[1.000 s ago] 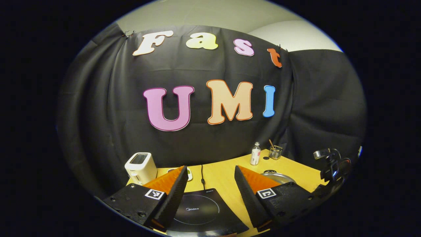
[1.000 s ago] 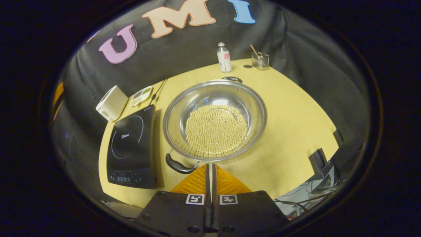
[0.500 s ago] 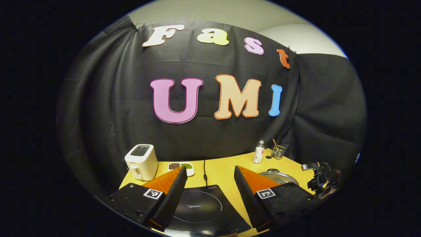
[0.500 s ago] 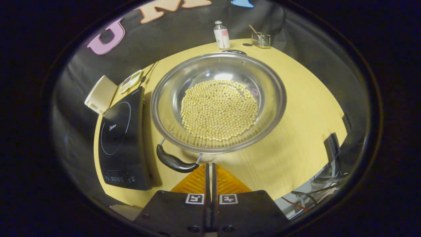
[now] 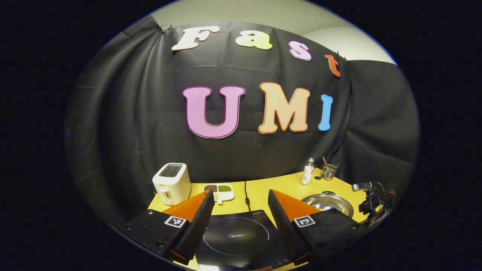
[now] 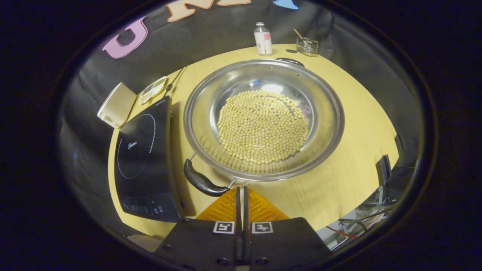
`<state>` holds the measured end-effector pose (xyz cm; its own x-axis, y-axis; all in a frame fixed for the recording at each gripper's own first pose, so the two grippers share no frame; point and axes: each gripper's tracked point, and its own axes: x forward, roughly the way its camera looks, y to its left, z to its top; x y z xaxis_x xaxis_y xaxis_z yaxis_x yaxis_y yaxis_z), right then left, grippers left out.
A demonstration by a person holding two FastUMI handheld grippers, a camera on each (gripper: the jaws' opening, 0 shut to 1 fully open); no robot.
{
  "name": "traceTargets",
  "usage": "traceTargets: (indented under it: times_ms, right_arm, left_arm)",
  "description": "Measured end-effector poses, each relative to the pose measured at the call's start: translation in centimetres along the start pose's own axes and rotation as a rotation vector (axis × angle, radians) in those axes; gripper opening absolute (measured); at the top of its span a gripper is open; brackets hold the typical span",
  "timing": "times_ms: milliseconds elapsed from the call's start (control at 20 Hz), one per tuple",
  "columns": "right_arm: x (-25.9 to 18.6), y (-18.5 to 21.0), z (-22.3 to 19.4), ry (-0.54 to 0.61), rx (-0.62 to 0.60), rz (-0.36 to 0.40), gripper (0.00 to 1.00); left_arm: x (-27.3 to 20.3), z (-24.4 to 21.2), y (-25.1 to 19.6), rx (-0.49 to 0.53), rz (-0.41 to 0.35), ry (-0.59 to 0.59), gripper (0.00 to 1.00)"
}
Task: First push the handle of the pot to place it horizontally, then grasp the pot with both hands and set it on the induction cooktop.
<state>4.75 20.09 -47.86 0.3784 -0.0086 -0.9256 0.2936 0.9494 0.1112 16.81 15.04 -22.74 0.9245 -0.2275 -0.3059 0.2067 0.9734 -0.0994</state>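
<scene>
The steel pot (image 6: 203, 124), holding yellow beans (image 6: 263, 126), stands on the yellow table right of the black induction cooktop (image 6: 141, 150). Its near black handle (image 6: 201, 182) points toward the front left, and its far handle (image 6: 290, 61) sits at the back. My right gripper (image 6: 241, 188) is shut with nothing in it, its tips just right of the near handle's end; I cannot tell whether they touch. My left gripper (image 5: 240, 192) hangs open above the cooktop (image 5: 237, 239), with the pot (image 5: 328, 201) off to its right. The right gripper's body (image 5: 372, 201) hovers beyond the pot.
A white toaster (image 5: 172, 182) and a small dish of dark and green grains (image 5: 222, 189) stand behind the cooktop, whose cord (image 5: 246, 192) runs back. A bottle (image 6: 262, 38) and a glass holder (image 6: 307, 45) stand at the table's far edge. Cables hang off the right edge.
My right gripper has come down closer to the pot, so the pot looms larger and the near handle lies by its tips. The left gripper's view has drifted, showing more cooktop.
</scene>
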Motion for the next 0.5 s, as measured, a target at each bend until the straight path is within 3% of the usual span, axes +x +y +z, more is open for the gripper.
traceTargets:
  times_ms: [500]
  right_arm:
    - [0.9,3.8,1.2,0.02,0.119,0.065,0.02]
  left_arm:
    - [-0.2,-0.4,0.9,-0.006,0.008,0.001,0.88]
